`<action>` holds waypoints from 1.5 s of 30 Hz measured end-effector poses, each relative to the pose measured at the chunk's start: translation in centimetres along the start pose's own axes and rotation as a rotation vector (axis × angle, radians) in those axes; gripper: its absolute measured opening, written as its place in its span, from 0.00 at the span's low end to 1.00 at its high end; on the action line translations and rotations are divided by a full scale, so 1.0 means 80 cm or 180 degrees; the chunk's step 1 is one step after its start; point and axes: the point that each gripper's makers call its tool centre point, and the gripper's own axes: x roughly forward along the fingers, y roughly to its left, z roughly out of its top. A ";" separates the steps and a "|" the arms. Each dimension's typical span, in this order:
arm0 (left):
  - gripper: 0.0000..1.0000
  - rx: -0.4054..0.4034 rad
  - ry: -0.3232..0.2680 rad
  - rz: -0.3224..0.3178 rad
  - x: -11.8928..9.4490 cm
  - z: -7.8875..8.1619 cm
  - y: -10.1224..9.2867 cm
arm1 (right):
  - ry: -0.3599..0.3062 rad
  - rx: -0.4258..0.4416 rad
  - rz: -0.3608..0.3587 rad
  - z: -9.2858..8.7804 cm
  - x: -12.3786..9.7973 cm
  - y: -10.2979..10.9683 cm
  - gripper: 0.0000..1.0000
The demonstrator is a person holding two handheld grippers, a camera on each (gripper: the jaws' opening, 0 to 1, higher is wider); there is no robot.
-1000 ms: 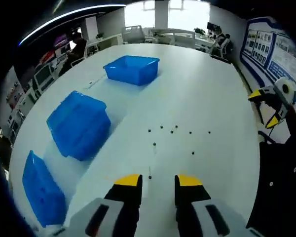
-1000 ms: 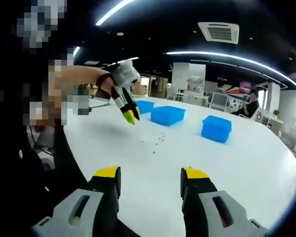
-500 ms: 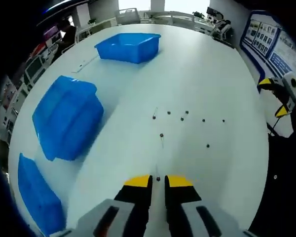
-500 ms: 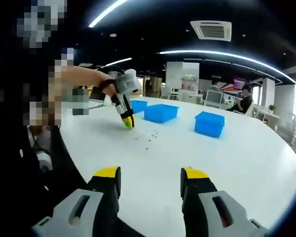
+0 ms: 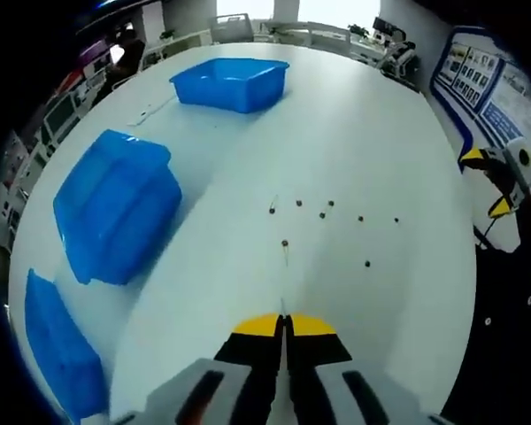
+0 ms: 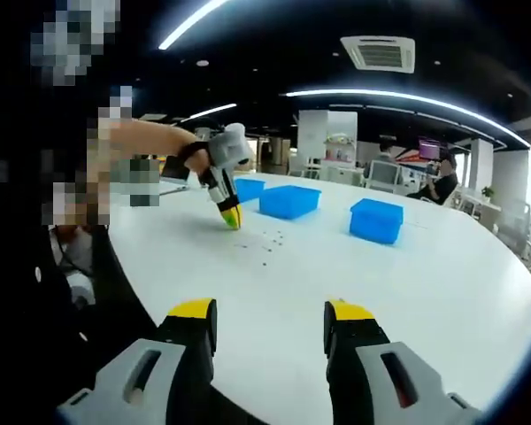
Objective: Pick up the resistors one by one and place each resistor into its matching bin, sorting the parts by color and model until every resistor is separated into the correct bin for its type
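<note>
The left tool [image 5: 284, 323] has its jaws pressed together on one resistor's thin lead at the white desk [image 5: 372, 133], so the part may slip out on the way to the blue bins [image 5: 230, 82], while the right tool [image 6: 270, 320] hangs wide open with nothing in it

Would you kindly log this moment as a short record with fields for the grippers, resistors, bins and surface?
left gripper: jaws closed at the table, apparently pinching a resistor lead; grip not certain
right gripper: open, holding nothing, above the table
resistors: scattered loose ahead of the left gripper
bins: three blue ones, further off
table: white
</note>
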 end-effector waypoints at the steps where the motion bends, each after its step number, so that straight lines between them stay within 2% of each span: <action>1: 0.05 -0.0002 -0.0039 -0.0004 0.000 0.000 0.000 | -0.0003 0.0000 -0.0002 0.000 0.000 0.000 0.50; 3: 0.05 -0.0074 -0.0123 -0.0076 -0.002 -0.002 -0.004 | -0.0015 0.0001 -0.0007 0.002 -0.001 -0.001 0.50; 6: 0.05 -0.0227 -0.0358 -0.0127 -0.011 0.000 -0.007 | -0.0037 -0.0014 -0.0012 0.007 -0.001 -0.001 0.50; 8: 0.05 -0.0224 -0.0588 -0.0101 -0.023 0.006 -0.007 | -0.0066 -0.0028 -0.0014 0.011 -0.001 0.000 0.50; 10: 0.05 -0.0302 -0.0950 -0.0126 -0.040 0.018 -0.013 | -0.0096 -0.0044 -0.0015 0.016 0.000 0.001 0.50; 11: 0.05 -0.0331 -0.1061 -0.0136 -0.047 0.021 -0.015 | -0.0101 -0.0047 -0.0016 0.017 0.000 0.002 0.50; 13: 0.05 -0.0348 -0.1500 -0.0072 -0.074 0.035 -0.021 | -0.0139 -0.0072 -0.0039 0.024 0.000 0.001 0.50; 14: 0.05 -0.0349 -0.1805 -0.0102 -0.093 0.045 -0.030 | -0.0170 -0.0077 -0.0059 0.028 -0.001 0.000 0.49; 15: 0.05 -0.0454 -0.1904 -0.0044 -0.100 0.045 -0.028 | -0.0191 -0.0072 -0.0078 0.031 -0.001 0.000 0.49; 16: 0.05 -0.0475 -0.2071 0.0055 -0.112 0.049 -0.028 | -0.0220 -0.0068 -0.0099 0.035 -0.002 -0.001 0.49; 17: 0.05 -0.0461 -0.2158 0.0082 -0.117 0.051 -0.029 | -0.0235 -0.0067 -0.0107 0.037 -0.002 -0.001 0.49; 18: 0.05 -0.0465 -0.2483 0.0165 -0.139 0.056 -0.038 | -0.0289 -0.0051 -0.0139 0.043 -0.003 -0.002 0.49; 19: 0.05 -0.0541 -0.2688 0.0260 -0.152 0.059 -0.038 | -0.0317 -0.0045 -0.0160 0.047 -0.005 -0.002 0.49; 20: 0.05 -0.0549 -0.3008 0.0305 -0.171 0.065 -0.046 | -0.0335 -0.0046 -0.0172 0.049 -0.006 -0.001 0.49; 22: 0.05 -0.0741 -0.3198 0.0335 -0.180 0.062 -0.048 | -0.0353 -0.0053 -0.0186 0.053 -0.007 0.001 0.49; 24: 0.05 -0.0692 -0.3388 0.0416 -0.188 0.064 -0.054 | -0.0361 -0.0068 -0.0185 0.056 -0.007 0.003 0.48; 26: 0.05 -0.0755 -0.3456 0.0500 -0.190 0.066 -0.052 | -0.0375 -0.0082 -0.0189 0.059 -0.008 0.004 0.48; 28: 0.05 -0.0667 -0.3546 0.0564 -0.193 0.077 -0.053 | -0.0398 -0.0081 -0.0213 0.061 -0.010 0.002 0.48; 29: 0.05 -0.0589 -0.3652 0.0579 -0.198 0.085 -0.054 | -0.0412 -0.0076 -0.0228 0.062 -0.011 0.001 0.48; 32: 0.05 -0.0494 -0.3584 0.0558 -0.188 0.112 -0.059 | -0.0465 -0.0053 -0.0323 0.064 -0.018 -0.007 0.48; 33: 0.05 -0.0386 -0.3578 0.0610 -0.185 0.128 -0.059 | -0.0482 -0.0034 -0.0364 0.064 -0.022 -0.012 0.48; 36: 0.05 -0.0334 -0.3609 0.0661 -0.179 0.167 -0.063 | -0.0489 -0.0015 -0.0444 0.060 -0.028 -0.023 0.48; 40: 0.05 -0.0230 -0.3575 0.0653 -0.166 0.230 -0.052 | -0.0512 0.0025 -0.0523 0.056 -0.037 -0.036 0.48; 42: 0.05 -0.0168 -0.3421 0.0576 -0.147 0.260 -0.046 | -0.0523 0.0041 -0.0552 0.055 -0.040 -0.041 0.48; 43: 0.05 -0.0157 -0.3326 0.0454 -0.133 0.279 -0.043 | -0.0530 0.0059 -0.0574 0.055 -0.041 -0.045 0.48; 45: 0.05 -0.0241 -0.3207 0.0494 -0.116 0.303 -0.022 | -0.0549 0.0082 -0.0608 0.055 -0.045 -0.050 0.48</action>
